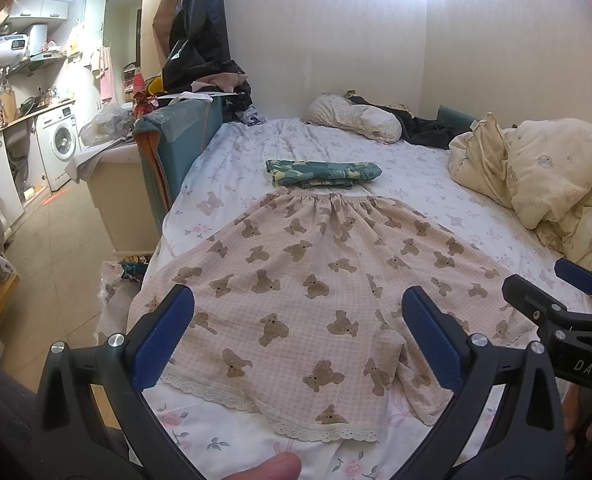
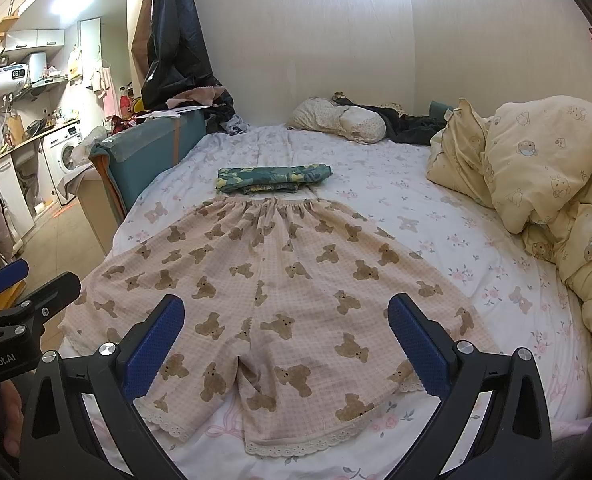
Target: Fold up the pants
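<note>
The pants (image 1: pixel 296 280) lay flat on the bed (image 1: pixel 435 184), hems at its near edge, waistband far. My left tongs (image 1: pixel 297 340) and right tongs (image 2: pixel 286 344) hovered spread wide above the hems, equally near.

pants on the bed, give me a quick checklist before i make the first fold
1. Pants spread flat, waistband far, lace hems near: ok.
2. Left leg hem smooth: not ok, the inner corner near the crotch is bunched and turned over.
3. Left tool open and holding nothing: ok.
4. Right tool open and holding nothing: ok.
5. Room to fold: cannot tell, the folded green cloth lies right at the waistband, touching or just past it.
6. Quilt clear of the pants: ok, it lies apart on the right.
</note>
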Available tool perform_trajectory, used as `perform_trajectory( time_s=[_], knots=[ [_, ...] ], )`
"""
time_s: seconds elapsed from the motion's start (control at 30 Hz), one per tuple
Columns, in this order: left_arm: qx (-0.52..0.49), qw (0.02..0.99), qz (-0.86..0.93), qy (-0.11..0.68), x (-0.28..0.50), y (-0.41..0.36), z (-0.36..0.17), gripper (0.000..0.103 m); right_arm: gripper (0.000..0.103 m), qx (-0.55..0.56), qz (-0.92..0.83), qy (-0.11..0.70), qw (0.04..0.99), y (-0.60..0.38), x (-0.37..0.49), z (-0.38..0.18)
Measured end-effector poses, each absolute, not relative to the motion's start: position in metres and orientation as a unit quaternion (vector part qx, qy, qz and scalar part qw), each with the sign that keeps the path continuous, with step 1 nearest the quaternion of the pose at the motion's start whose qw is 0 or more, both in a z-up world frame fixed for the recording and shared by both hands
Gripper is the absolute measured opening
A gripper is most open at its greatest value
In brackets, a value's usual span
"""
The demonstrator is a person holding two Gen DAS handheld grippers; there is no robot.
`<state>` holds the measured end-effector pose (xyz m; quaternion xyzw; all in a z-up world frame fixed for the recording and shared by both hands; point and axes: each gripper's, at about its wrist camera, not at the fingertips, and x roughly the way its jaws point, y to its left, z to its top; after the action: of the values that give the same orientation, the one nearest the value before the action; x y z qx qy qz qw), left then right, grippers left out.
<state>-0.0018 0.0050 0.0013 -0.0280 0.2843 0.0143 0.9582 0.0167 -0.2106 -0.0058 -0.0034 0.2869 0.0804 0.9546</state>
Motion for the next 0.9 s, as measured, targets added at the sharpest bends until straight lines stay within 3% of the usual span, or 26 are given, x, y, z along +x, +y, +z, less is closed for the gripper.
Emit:
perform_trajectory(
  time_s=[0.9],
  knots=[
    [-0.026, 0.958, 0.013, 0.285, 0.0000, 0.0052, 0.0044, 0.102, 0.103, -0.001, 0.081, 0.290, 0.954, -0.2091, 0.0162, -0.0076]
  ],
)
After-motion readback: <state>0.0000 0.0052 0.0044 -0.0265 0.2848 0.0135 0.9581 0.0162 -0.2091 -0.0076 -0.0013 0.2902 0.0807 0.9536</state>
